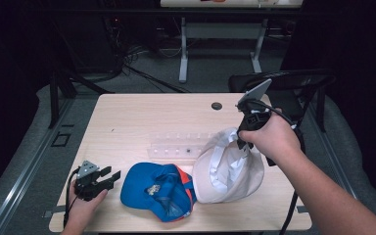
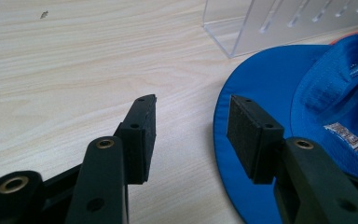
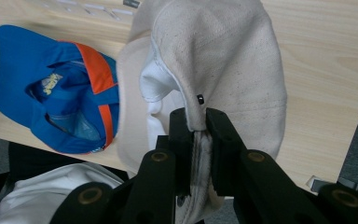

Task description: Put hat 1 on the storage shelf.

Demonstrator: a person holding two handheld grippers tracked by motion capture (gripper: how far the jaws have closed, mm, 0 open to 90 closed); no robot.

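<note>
A cream cap [image 1: 227, 169] hangs from my right gripper [image 1: 242, 141], which is shut on the cloth of its crown [image 3: 223, 74] and holds it lifted over the right half of the table. Its brim still reaches down toward the tabletop. A blue cap with orange trim [image 1: 159, 190] lies upside down at the front middle, its brim [image 2: 261, 88] just right of my left gripper [image 2: 191, 128]. My left gripper [image 1: 108, 175] rests low at the front left, open, with bare table between its jaws.
A clear plastic rack [image 1: 176, 146] lies behind the caps on the wooden table [image 1: 142, 117]. A dark round hole [image 1: 217, 105] sits near the far edge. A black chair [image 1: 293, 81] stands beyond the right corner. A person's white top [image 3: 42, 196] is below the table edge.
</note>
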